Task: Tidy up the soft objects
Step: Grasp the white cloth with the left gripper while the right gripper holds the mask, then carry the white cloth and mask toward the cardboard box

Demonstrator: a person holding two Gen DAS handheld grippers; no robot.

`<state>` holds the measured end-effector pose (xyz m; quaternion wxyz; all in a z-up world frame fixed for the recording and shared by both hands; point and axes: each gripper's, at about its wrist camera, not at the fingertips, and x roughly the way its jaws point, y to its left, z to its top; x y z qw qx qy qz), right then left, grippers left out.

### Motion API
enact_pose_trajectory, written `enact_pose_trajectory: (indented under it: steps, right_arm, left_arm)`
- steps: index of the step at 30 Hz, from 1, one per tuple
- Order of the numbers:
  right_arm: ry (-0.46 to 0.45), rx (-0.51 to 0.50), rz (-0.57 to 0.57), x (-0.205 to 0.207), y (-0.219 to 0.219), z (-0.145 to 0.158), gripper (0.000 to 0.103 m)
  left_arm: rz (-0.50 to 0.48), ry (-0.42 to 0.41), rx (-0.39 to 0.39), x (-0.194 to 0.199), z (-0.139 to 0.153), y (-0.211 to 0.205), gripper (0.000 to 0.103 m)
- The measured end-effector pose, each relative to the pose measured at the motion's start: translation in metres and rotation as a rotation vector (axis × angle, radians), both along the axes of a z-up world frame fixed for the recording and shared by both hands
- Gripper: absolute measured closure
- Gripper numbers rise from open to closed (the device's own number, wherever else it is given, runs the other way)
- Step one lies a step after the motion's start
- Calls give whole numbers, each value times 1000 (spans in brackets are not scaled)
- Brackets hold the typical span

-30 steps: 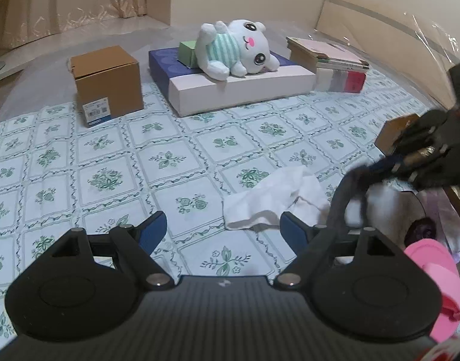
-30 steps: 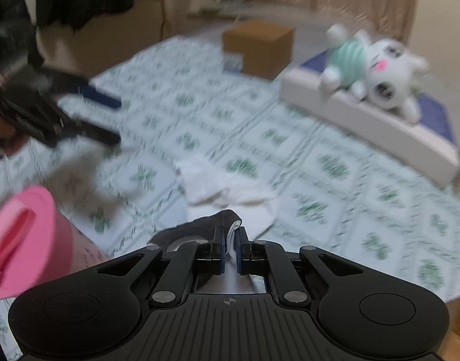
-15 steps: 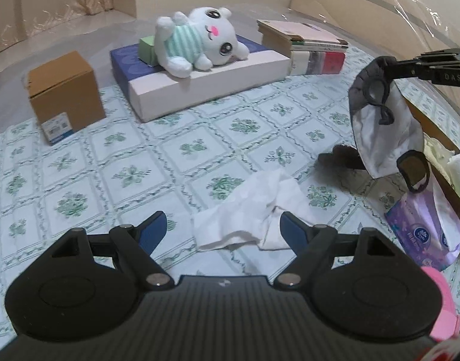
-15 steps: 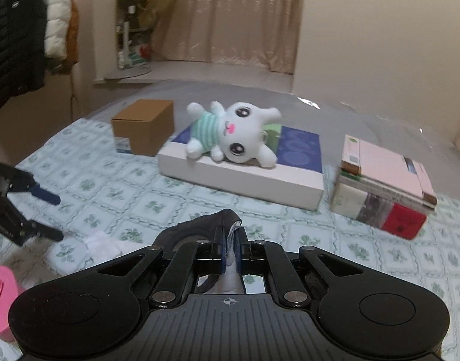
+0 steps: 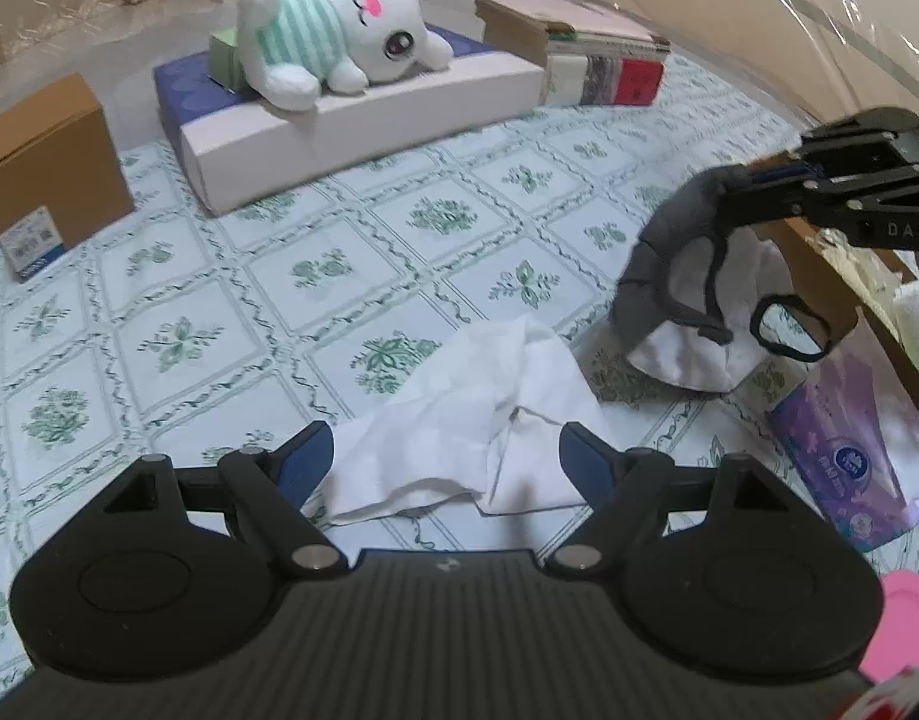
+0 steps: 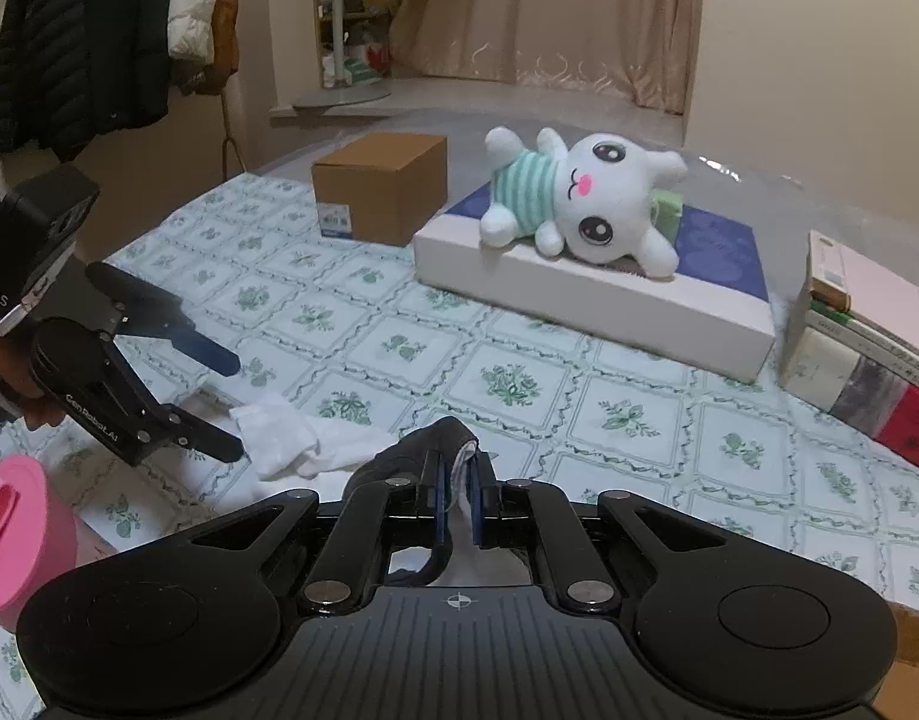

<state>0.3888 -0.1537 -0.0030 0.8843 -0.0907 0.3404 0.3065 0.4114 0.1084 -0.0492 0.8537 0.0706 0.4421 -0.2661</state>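
Here, a table under a green-patterned tablecloth (image 5: 231, 300) fills the view. At its far side a white plush rabbit (image 5: 333, 24) lies on a flat box (image 5: 363, 102). Nearer, a crumpled white cloth (image 5: 465, 414) lies just ahead of the left gripper (image 5: 444, 456), between its wide-open, empty fingers, its long axis running roughly across them. The right gripper (image 6: 456, 501), off to the right, is clamped on a dangling grey face mask (image 5: 681, 300).

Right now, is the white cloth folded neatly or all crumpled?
Crumpled. The white cloth lies in a loose, wrinkled heap on the tablecloth, with uneven edges.
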Motion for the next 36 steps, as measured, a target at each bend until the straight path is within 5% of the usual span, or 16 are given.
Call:
enact_pose_trajectory:
  steps: [3, 5, 7, 13, 16, 18, 20, 24, 36]
  right_arm:
    - [13, -3, -7, 5, -1, -6, 88]
    - [11, -3, -25, 6, -5, -8, 56]
    - [2, 8, -42, 6, -12, -9, 39]
    - [8, -2, -96, 9, -33, -14, 38]
    - [20, -20, -125, 11, -44, -20, 38]
    - [29, -29, -131, 10, -49, -22, 38]
    - [47, -22, -118, 8, -52, -22, 38]
    - [106, -38, 19, -2, -39, -22, 38]
    - [85, -419, 289, -21, 52, -72, 44]
  left_arm:
    - [-36, 19, 16, 8, -9, -9, 23]
    - [-70, 29, 29, 12, -14, -17, 23]
    - [-113, 38, 52, 16, -20, -27, 23]
    - [-188, 71, 145, 25, -41, -54, 26]
    - [-187, 51, 180, 24, -44, -58, 39]
    - [-181, 48, 179, 23, -40, -54, 73]
    - [-162, 63, 165, 23, -35, -48, 87]
    - [-97, 45, 145, 17, -17, -30, 89]
    - [108, 19, -48, 9, 28, 40, 89]
